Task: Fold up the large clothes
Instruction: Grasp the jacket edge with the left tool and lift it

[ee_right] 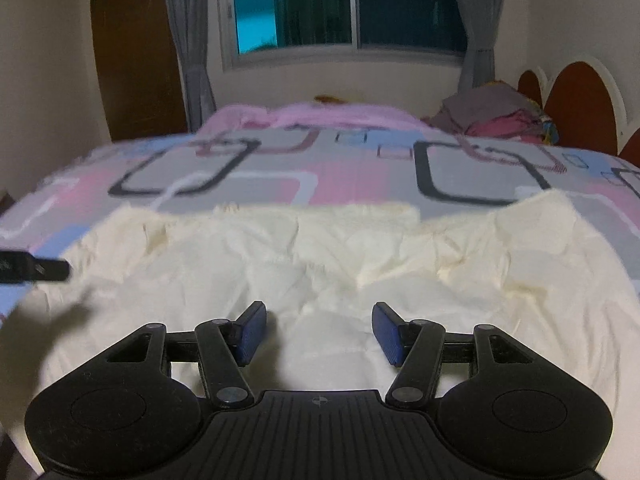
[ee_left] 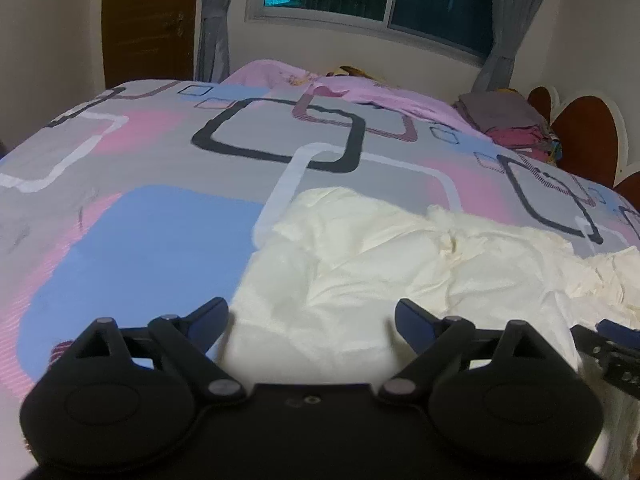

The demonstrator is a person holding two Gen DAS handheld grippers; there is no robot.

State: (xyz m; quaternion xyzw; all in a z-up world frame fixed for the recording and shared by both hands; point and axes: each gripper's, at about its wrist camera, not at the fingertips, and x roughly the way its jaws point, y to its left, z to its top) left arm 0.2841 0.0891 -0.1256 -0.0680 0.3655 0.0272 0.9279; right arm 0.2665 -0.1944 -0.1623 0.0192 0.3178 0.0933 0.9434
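Cream, crumpled garment (ee_right: 320, 264) lies spread on the patterned bedspread (ee_right: 340, 180).

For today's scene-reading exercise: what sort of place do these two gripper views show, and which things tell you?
Most likely a home bedroom: a bed under a patterned bedspread, a curtained window behind it, and a rounded headboard at the right.
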